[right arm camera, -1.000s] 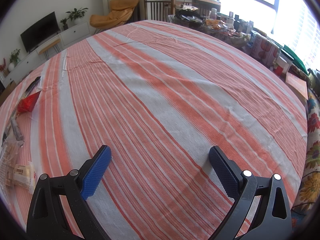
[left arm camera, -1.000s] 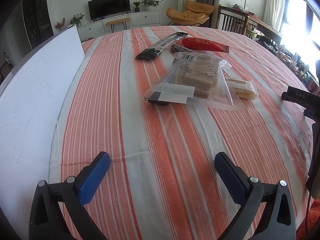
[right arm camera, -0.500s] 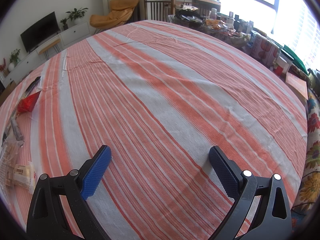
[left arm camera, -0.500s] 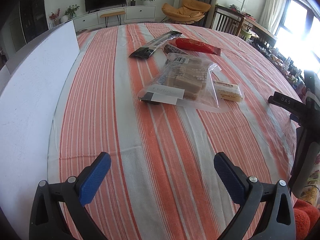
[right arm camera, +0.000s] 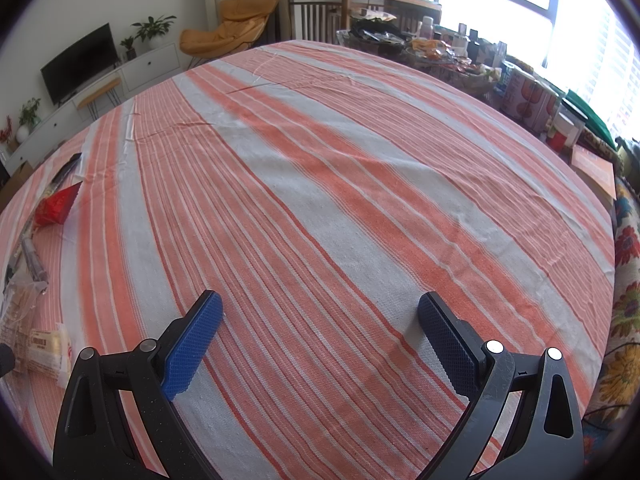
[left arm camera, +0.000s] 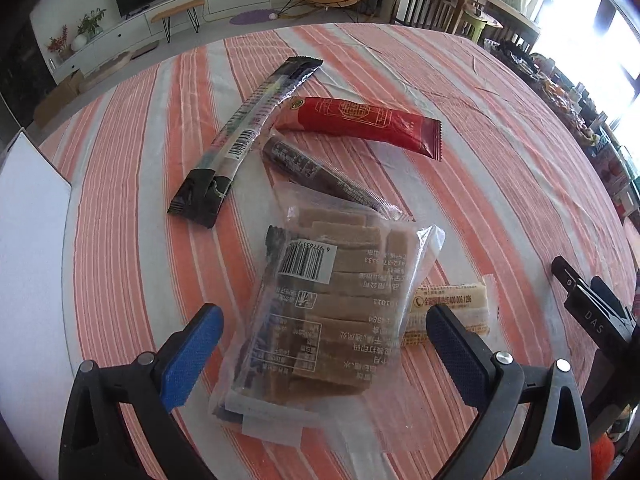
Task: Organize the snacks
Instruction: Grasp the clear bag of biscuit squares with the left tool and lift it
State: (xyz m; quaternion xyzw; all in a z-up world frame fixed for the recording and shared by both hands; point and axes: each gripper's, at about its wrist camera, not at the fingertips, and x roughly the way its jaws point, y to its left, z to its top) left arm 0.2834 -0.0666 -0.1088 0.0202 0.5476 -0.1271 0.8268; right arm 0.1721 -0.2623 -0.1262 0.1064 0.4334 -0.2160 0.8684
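Several snacks lie on the striped tablecloth. A clear bag of brown bars (left arm camera: 328, 312) lies between the tips of my open left gripper (left arm camera: 320, 344), which hovers above it. A small yellow cake packet (left arm camera: 452, 308) lies by the right finger. Beyond are a dark brown stick packet (left arm camera: 320, 172), a red packet (left arm camera: 360, 122) and a long black packet (left arm camera: 248, 136). My right gripper (right arm camera: 316, 332) is open and empty over bare cloth. The snacks show at its far left, among them the red packet (right arm camera: 56, 208) and yellow packet (right arm camera: 44, 344).
A white board (left arm camera: 28, 272) stands along the table's left side. The right gripper's body (left arm camera: 592, 316) shows at the right of the left wrist view. Cluttered jars and boxes (right arm camera: 532, 100) sit beyond the table's far right edge. A floral cushion (right arm camera: 624, 320) lies at right.
My left gripper has moved forward and over the snack pile, so the clear bag now lies between its fingers. The right gripper has not moved.
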